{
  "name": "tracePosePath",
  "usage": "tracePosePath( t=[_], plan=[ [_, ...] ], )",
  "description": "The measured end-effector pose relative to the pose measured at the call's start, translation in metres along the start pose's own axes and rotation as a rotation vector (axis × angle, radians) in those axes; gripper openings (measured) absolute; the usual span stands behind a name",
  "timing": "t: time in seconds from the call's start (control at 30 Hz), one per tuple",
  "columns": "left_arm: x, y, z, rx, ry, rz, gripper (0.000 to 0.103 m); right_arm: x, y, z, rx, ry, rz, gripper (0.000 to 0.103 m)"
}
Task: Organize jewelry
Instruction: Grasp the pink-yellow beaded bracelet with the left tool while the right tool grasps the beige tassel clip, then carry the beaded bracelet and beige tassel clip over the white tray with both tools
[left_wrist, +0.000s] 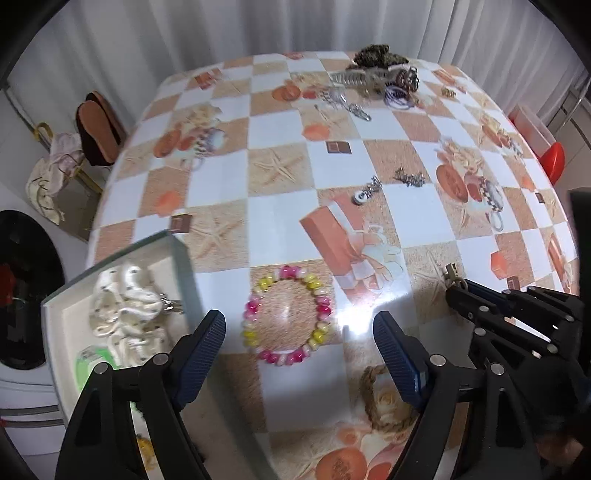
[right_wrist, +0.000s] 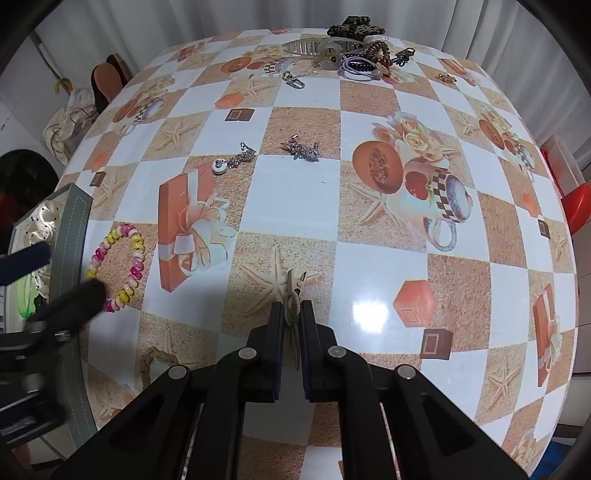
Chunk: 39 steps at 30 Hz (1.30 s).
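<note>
On the checkered tablecloth (right_wrist: 295, 206) (white curtains behind), the right gripper (right_wrist: 291, 314) pinches a cream hair clip (right_wrist: 293, 291). Left gripper (left_wrist: 299, 332) stands spread over the pink-and-yellow bead bracelet (left_wrist: 286, 314), beside the tray (left_wrist: 177, 254) holding a white scrunchie (left_wrist: 125, 302).

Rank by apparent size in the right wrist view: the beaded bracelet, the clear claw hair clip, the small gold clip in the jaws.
1. Beaded bracelet
2. Clear claw hair clip, though it lies far from the camera and may really be bigger
3. Small gold clip, despite being nearest
</note>
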<state>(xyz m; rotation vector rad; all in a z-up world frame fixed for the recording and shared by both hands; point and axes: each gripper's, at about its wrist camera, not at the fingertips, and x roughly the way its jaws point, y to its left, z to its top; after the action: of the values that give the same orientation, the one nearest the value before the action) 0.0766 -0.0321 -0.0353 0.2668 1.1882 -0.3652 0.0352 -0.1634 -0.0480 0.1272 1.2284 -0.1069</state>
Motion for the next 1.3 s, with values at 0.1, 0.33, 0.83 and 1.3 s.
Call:
tracePosePath(
  t=[0.1, 0.33, 0.83, 1.3],
  plan=[
    [0.012, -0.005, 0.001, 0.012, 0.029, -0.002, 0.076, 0.000, -0.003, -0.001, 0.012, -0.004, 0.021, 0.008],
    [0.038, -0.011, -0.002, 0.021, 0.109, 0.002, 0.067, -0.001, -0.009, -0.002, 0.031, -0.007, 0.059, 0.008],
    [0.032, -0.012, -0.004, -0.004, 0.076, -0.076, 0.014, -0.004, -0.034, -0.008, 0.155, 0.024, 0.192, 0.005],
    [-0.005, 0.006, -0.007, -0.066, 0.009, -0.119, 0.014, -0.010, -0.051, -0.014, 0.224, 0.035, 0.219, 0.005]
  ],
)
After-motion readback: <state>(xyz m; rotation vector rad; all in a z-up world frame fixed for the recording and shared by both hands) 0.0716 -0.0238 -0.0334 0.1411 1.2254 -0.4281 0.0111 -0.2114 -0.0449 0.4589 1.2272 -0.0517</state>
